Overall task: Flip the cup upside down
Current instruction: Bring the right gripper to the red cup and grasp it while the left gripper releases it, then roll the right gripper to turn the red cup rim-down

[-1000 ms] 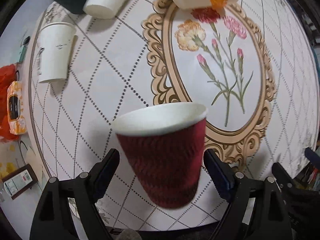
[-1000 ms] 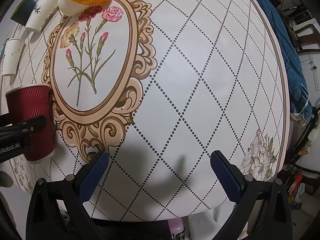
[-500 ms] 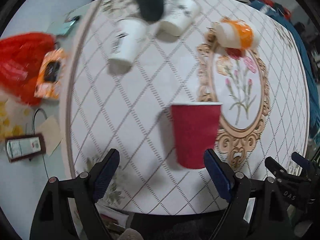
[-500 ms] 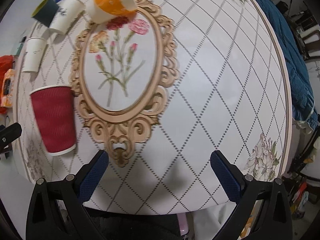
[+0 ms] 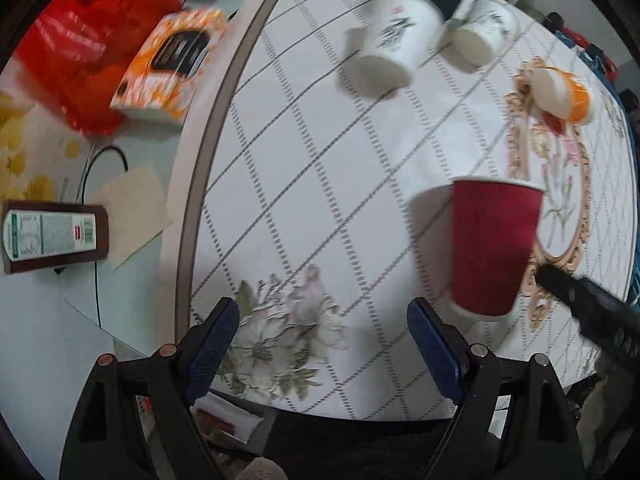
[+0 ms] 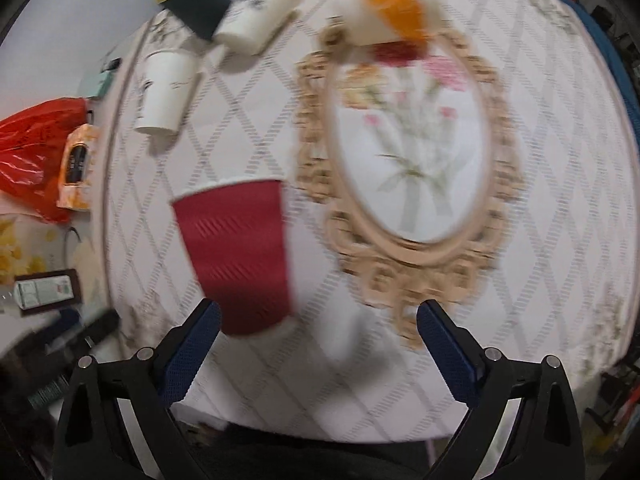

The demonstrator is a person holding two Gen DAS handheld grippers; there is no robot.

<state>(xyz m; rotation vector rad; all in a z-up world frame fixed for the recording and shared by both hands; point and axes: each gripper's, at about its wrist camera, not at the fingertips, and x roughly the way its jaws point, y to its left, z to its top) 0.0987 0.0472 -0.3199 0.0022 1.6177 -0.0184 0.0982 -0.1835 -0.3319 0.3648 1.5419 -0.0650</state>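
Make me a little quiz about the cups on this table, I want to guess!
1. True or false: the left gripper is squeezing the red cup.
2. What colour is the dark cup inside? A) yellow B) pink C) blue
3. Fill in: the gold oval frame printed on the tablecloth has ___ drawn inside it.
Key: 1 false, the gripper is open and the cup stands free beside it; 2 A; 3 flowers.

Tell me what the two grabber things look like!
Both match. The left gripper and right gripper each have a black plastic frame with triangular cut-outs and small silver bolts. Their fingers wear dark blue pads with a bumpy, grippy texture. No cables or sleeves show.
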